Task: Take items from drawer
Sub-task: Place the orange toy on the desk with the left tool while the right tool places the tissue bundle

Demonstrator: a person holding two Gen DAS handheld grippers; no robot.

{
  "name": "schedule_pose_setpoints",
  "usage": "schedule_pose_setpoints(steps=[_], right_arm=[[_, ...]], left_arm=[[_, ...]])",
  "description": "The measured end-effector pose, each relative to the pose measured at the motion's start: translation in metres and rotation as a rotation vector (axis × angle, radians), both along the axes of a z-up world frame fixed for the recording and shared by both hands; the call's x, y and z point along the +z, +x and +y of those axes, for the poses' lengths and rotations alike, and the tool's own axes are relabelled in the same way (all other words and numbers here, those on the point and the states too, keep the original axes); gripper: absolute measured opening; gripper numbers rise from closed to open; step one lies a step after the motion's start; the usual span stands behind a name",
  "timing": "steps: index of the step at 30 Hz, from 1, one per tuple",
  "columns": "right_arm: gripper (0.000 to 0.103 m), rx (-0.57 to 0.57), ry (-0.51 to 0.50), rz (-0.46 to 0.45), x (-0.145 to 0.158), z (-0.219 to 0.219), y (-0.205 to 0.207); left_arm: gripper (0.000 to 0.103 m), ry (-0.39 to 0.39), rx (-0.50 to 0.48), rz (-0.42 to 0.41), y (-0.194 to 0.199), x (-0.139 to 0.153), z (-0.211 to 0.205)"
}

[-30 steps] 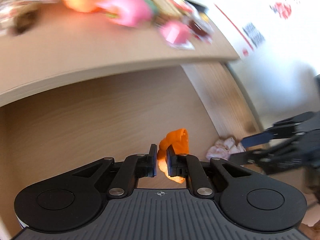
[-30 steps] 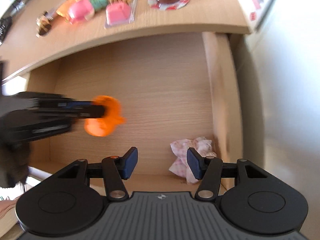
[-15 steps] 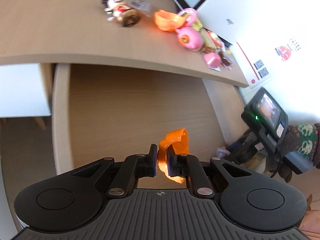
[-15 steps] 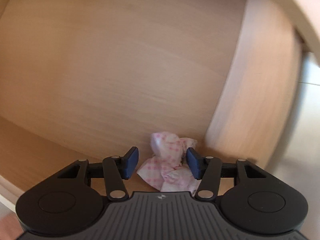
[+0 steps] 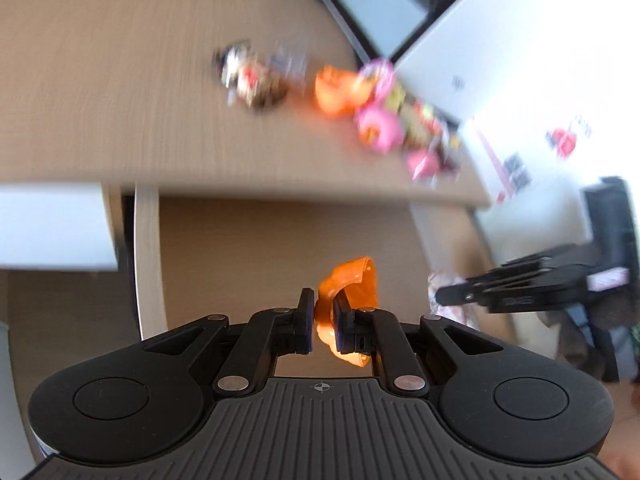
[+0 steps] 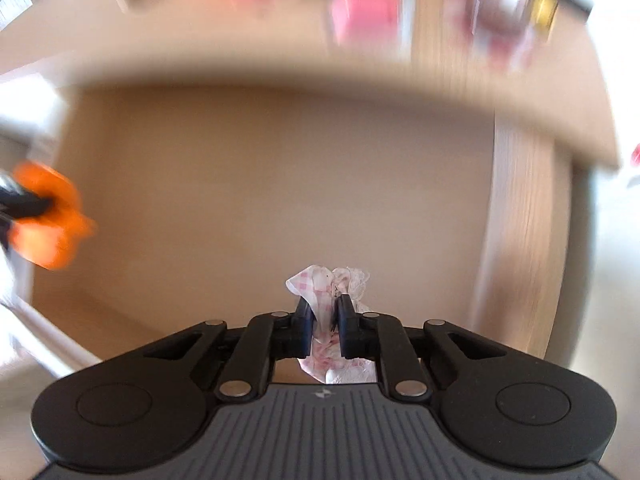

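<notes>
Over the open wooden drawer [image 6: 280, 200], a crumpled pink-checked wrapper [image 6: 328, 292] sat pinched between the narrow-set pads of the right gripper [image 6: 324, 320], whose jaws had just been closing around it, low in the drawer near its right side wall. Whether the wrapper had cleared the drawer floor could not be told through the blur. The left gripper [image 5: 320, 320] was clamped on a bent orange plastic piece [image 5: 352, 280], held above the drawer and well apart from the wrapper. Beyond the drawer, the tabletop [image 5: 120, 80] carried a loose row of toys and sweets [image 5: 376, 128], too smeared by motion to name singly. To finish the step well, the right-hand grip looked best kept firm and unchanged, since thin paper of this kind would likely slip or tear if squeezed again or dragged along the wood. A straight lift before any sideways travel seemed wise, so that the wrapper would clear the drawer's side wall and the overhanging table edge. Each load would probably be safest set on bare wood beside the row, not among it, with the two grippers kept apart on the way.
</notes>
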State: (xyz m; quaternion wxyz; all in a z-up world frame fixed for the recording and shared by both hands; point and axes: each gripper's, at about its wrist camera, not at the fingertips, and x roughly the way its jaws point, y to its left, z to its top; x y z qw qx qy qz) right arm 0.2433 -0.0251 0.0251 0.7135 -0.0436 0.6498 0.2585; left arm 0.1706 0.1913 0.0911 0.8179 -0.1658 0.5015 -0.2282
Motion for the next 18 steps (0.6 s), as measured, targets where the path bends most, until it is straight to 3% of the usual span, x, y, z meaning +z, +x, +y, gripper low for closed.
schedule_pose_setpoints(steps=[4,8,11,18], right_arm=[[0.012,-0.1,0.213,-0.176,0.075,-0.014,0.006],[0.012,-0.164,0.289,-0.34,0.119,-0.035,0.024],[0.012,-0.205,0.307,-0.39,0.124,-0.043,0.034],[0.012,-0.242,0.254,-0.355,0.096,-0.057,0.036]], left_arm=[[0.012,0.006,0.06,-0.089,0.028,0.029,0.004],[0.012,-0.002,0.101,-0.135,0.064,0.039,-0.006],[0.012,0.016,0.09,-0.173,0.089,0.035,-0.024],[0.012,0.15,0.065,-0.191,0.121,0.0,-0.061]])
